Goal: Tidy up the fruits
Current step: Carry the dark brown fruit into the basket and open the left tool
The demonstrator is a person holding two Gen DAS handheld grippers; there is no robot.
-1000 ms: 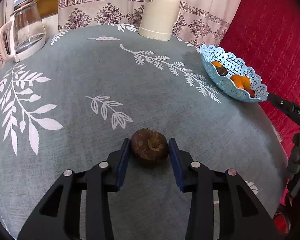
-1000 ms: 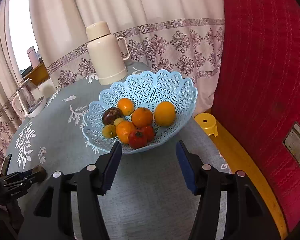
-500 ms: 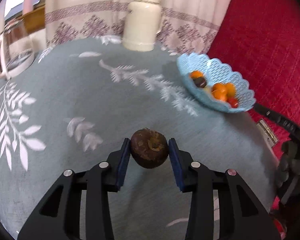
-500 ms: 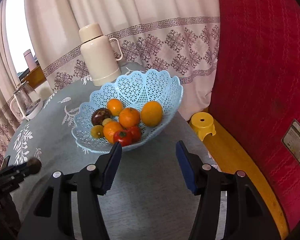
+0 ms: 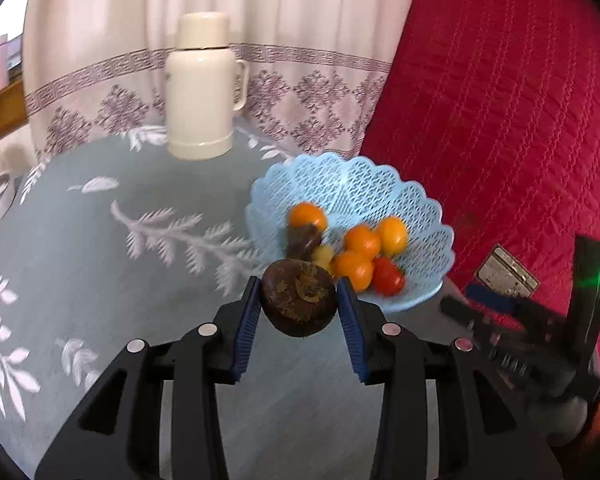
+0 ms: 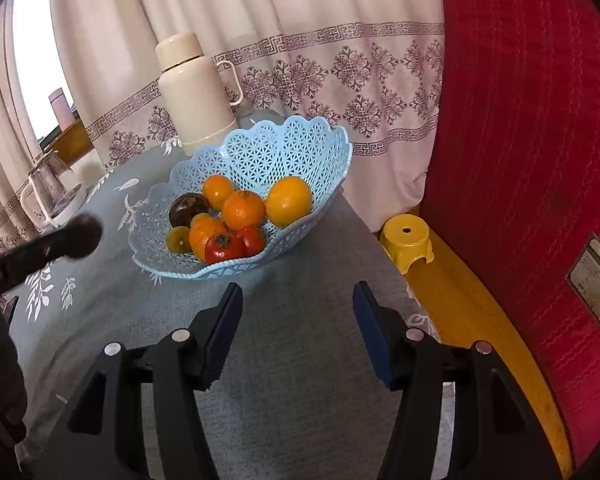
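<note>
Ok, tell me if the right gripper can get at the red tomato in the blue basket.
Probably yes: the right gripper is open and empty, and the red tomato lies at the blue basket's low near rim, nothing between.

Both wrist views look forward and down along their own jaws over the surface (image 5: pixel 100 280). The left view faces the basket (image 5: pixel 380 184) from its left; the right view sits nearer, facing it head-on. Both share basket and flask (image 6: pixel 196 92).
</note>
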